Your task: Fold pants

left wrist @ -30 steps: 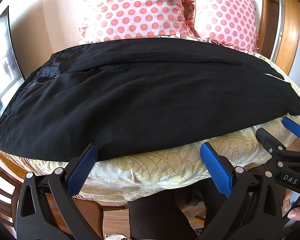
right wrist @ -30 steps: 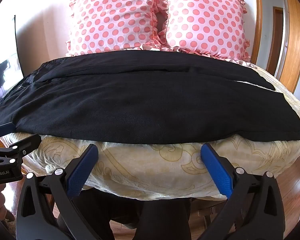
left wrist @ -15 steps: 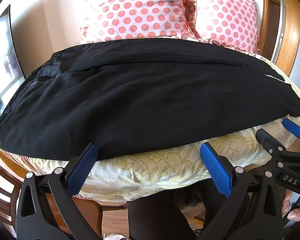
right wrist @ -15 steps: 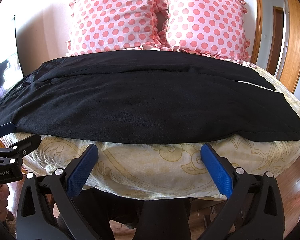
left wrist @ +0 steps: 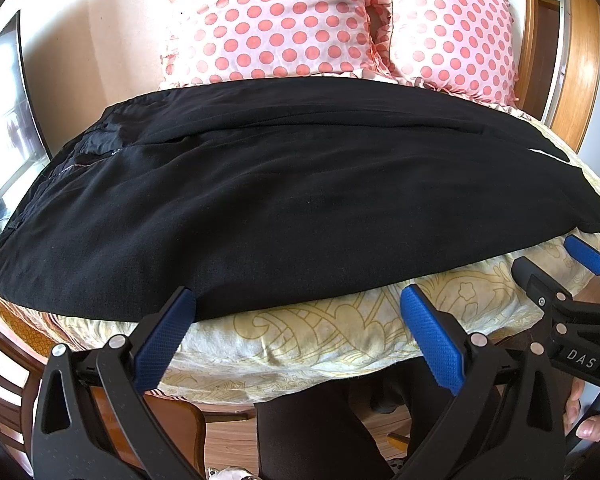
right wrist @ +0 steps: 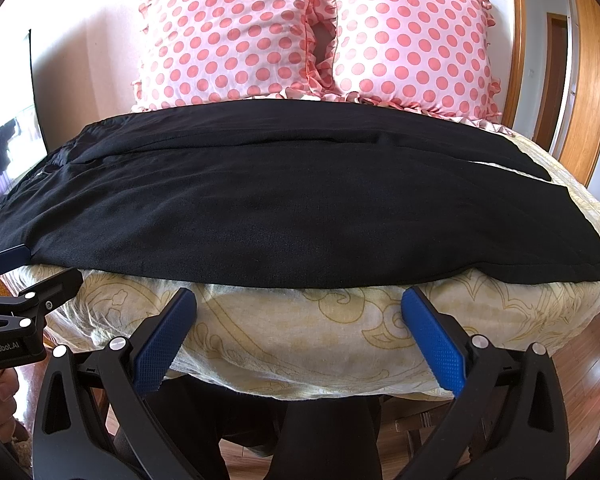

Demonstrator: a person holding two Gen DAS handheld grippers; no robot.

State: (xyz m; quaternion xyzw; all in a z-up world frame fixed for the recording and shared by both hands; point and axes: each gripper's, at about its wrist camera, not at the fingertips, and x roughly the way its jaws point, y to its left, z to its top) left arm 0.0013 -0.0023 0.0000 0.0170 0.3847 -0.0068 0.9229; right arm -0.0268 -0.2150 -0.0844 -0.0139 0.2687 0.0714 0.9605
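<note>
Both jaws released, nothing in them. My left gripper (left wrist: pixel 296 336) hangs at the near bed edge, its left pad (left wrist: pixel 164 344) just touching the hem of the black pants (left wrist: pixel 284 200). My right gripper (right wrist: pixel 300 336) sits just short of that hem. Under both, the yellow patterned bedcover (right wrist: pixel 308 336). Pants spread flat ahead of the jaws. Beyond them, two pink dotted pillows (right wrist: pixel 236 40).

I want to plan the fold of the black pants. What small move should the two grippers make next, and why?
Probably ease both grippers forward to the near hem. The black pants lie spread flat across the yellow bedspread, still unfolded. The left gripper and the right gripper both have open jaws, holding nothing, just short of that edge.
</note>
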